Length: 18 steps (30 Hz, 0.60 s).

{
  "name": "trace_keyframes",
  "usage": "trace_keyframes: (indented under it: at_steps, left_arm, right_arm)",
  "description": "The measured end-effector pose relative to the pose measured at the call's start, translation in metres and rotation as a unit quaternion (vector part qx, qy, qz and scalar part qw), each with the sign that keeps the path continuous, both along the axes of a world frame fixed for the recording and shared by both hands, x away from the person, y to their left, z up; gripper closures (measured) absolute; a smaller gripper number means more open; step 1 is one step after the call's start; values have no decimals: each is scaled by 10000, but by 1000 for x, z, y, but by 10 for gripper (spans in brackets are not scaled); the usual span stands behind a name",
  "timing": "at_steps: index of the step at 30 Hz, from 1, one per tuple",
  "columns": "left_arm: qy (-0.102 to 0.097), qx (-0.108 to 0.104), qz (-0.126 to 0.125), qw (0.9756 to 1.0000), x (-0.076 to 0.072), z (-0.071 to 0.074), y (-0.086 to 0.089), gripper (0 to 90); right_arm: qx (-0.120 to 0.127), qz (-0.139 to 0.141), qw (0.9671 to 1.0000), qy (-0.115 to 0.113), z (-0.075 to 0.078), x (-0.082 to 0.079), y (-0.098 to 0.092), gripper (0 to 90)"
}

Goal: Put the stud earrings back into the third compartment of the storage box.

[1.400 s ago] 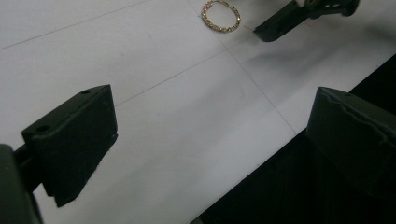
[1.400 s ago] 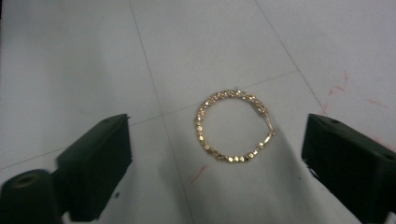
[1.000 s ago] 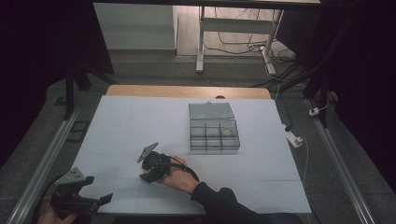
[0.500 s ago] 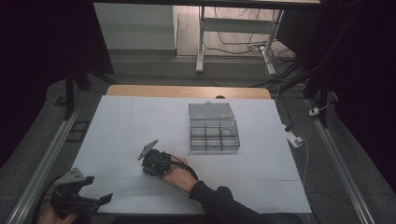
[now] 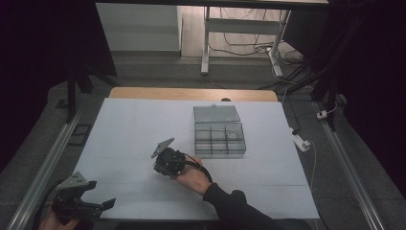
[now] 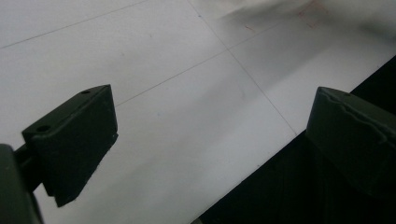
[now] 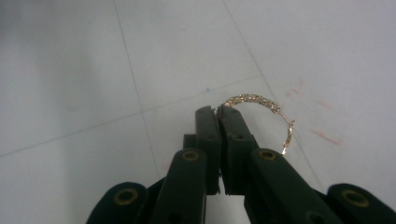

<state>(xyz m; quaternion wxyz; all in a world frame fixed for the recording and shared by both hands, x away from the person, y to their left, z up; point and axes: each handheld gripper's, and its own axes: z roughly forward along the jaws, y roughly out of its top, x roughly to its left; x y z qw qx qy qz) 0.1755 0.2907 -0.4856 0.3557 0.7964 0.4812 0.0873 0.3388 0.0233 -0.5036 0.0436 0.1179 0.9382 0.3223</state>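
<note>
Since a second ago, the right tool [image 5: 162, 152] has been shifting slightly toward the clear box, its jaws having just been closing onto a small gold hoop earring [image 7: 261, 112]. At the desk's [image 5: 129, 124] near left corner, the left tool [image 5: 107, 203] is lying low and staying put, its jaws gaping wide with nothing between them. Mid-desk, the person's right hand [image 5: 191, 178] is reaching in from the lower edge, forearm angling up and leftward, tool pointing away. Its jaws are pinching one end of the earring, which is hanging just above the white surface. Farther right, the compartment box [image 5: 219, 139] is sitting with its lid [image 5: 216, 114] open.
</note>
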Motion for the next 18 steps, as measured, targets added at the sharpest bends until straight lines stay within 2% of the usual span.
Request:
trace_keyframes:
  at_steps: [2,4,18]
  left_arm:
    - [1,1,0,10000,0,0,0,21]
    - [3,4,0,10000,0,0,0,21]
    - [14,-14,-7,10000,1,0,0,21]
  right_arm:
    - [-46,-35,10000,-39,5,2,-6,874]
    - [44,-93,9999,-14,7,4,-13,874]
    - [158,-640,9978,-68,28,28,-62,873]
